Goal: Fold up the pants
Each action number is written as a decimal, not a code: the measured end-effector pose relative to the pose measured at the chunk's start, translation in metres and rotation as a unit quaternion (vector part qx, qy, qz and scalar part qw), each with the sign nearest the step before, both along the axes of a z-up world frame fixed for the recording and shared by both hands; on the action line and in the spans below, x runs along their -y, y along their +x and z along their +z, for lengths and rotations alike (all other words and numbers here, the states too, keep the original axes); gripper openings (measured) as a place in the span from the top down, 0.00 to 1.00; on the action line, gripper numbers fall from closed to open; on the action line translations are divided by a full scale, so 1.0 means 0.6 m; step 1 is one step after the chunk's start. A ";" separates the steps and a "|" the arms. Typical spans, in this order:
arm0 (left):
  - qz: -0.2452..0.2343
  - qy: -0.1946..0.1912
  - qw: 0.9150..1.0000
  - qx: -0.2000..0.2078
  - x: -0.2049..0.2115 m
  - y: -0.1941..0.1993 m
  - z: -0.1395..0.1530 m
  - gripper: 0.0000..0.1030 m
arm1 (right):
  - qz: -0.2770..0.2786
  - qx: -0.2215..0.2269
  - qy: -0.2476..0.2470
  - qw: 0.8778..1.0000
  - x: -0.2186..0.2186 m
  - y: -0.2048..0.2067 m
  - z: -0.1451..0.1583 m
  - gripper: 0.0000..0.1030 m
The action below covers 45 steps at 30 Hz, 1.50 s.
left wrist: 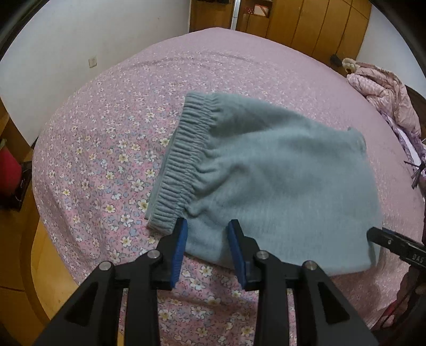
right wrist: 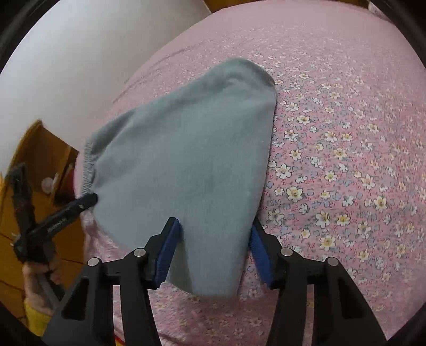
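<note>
Your left hand-held gripper (left wrist: 207, 226) had its blue-padded fingers (left wrist: 179, 252) spread apart over the near edge of the pants (left wrist: 266, 181), just beside the gathered elastic waistband (left wrist: 183, 159), with nothing pinched between them. Your right hand-held gripper (right wrist: 214, 231) was spread too, its blue pads (right wrist: 166, 252) standing on either side of the folded corner of the pants nearest you, the cloth lying loose between them rather than clamped.

Each gripper showed in the other's view at the edge of the pants. White lettering ran along the black finger in both views, but it was too blurred to read in full; only "DAS" could be made out on the right one from the left wrist camera. Your hand (right wrist: 40, 268) showed on the left gripper's handle.

The grey-green pants lay folded in a compact bundle on the bed (left wrist: 111, 149), waistband to the left. The bedspread was pink with small white and yellow flowers. A pink padded jacket (left wrist: 383, 93) was heaped at the far right of the bed. White walls (left wrist: 80, 40), a wooden wardrobe (left wrist: 319, 24) and a wooden floor (left wrist: 16, 255) surrounded it.
</note>
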State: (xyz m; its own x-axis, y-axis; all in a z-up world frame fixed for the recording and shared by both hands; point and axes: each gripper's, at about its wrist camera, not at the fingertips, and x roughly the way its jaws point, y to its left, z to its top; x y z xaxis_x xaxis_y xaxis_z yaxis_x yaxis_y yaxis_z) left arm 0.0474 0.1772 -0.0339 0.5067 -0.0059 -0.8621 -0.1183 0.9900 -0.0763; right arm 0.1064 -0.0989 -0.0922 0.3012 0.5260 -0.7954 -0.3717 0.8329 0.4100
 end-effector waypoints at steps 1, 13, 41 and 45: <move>0.001 -0.001 1.000 0.000 0.000 0.000 0.000 0.68 | -0.001 0.002 0.000 1.000 -0.002 0.000 -0.001 0.47; 0.013 -0.044 0.999 0.020 -0.015 -0.017 0.034 0.65 | 0.020 0.081 -0.009 0.996 -0.034 -0.011 0.101 0.88; 0.066 0.008 0.998 0.023 -0.158 0.003 0.065 0.59 | 0.317 0.123 -0.020 0.940 -0.432 -0.043 0.130 0.86; 0.074 0.012 0.997 0.017 -0.171 0.003 0.065 0.59 | 0.306 0.115 0.008 0.945 -0.431 -0.042 0.121 0.71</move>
State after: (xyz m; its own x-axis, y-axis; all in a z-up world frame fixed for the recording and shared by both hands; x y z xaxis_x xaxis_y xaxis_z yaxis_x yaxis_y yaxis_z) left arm 0.0494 0.2799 0.0048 0.5297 0.0913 -0.8433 -0.2607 0.9636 -0.0594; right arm 0.0812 0.1599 -0.0195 0.1007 0.6688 -0.7366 -0.8623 0.4280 0.2707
